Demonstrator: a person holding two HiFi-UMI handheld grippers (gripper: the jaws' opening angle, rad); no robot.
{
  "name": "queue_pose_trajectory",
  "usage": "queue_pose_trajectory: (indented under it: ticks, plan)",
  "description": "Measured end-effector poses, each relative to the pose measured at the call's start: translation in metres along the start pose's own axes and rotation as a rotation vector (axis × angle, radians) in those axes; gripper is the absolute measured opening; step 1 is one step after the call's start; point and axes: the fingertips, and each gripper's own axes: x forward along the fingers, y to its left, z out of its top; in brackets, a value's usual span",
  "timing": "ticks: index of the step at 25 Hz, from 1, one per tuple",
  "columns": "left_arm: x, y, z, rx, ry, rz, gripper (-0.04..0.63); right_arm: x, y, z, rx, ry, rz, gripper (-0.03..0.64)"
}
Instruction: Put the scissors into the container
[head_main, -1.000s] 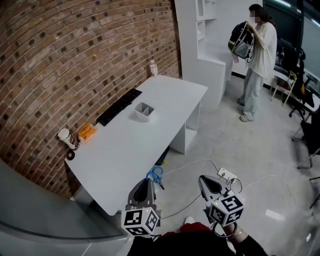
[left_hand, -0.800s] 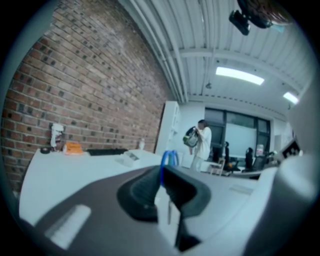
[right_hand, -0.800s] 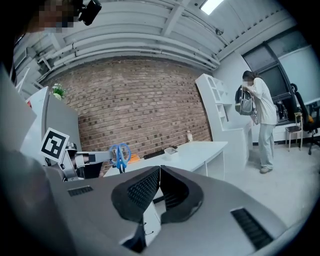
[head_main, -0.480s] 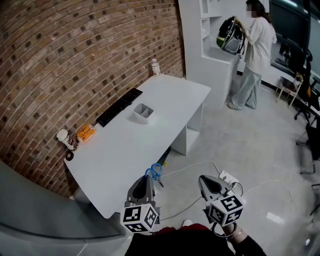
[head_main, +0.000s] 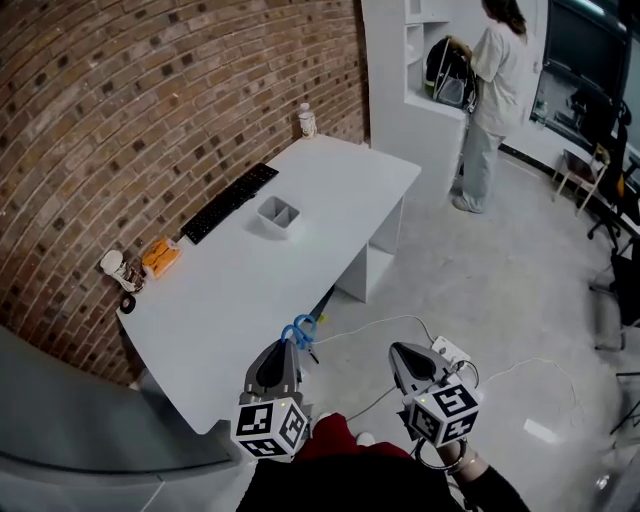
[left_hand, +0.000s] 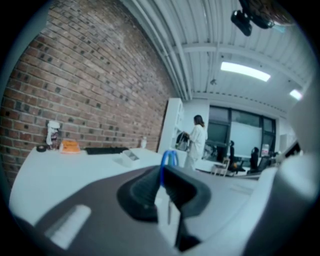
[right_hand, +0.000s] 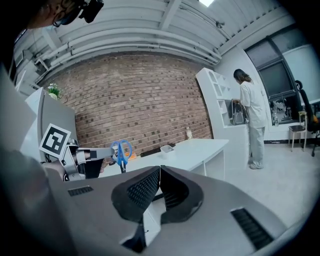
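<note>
Now two hand-held grippers show. The left hand-held gripper (head_main: 288, 348) is clamped on one pair of blue-handled scissors (head_main: 301, 330), beside the white desk's (head_main: 330, 200) near edge. The right hand-held gripper (head_main: 398, 353) is closed and empty. One grey container (head_main: 279, 216) sits mid-desk, well apart.

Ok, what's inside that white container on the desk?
The container shows two compartments with nothing visible in them; its near wall hides part of the bottom. The scissors are in the left tongs.
</note>
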Motion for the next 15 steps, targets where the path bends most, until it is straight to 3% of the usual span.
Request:
queue_pose_trajectory:
  ticks: [15]
  plan:
    - [0.075, 0.02, 0.016, -0.013, -0.011, -0.015, 0.023, 0.053, -0.027, 0.011, 0.0, 0.024, -0.014, 0.009]
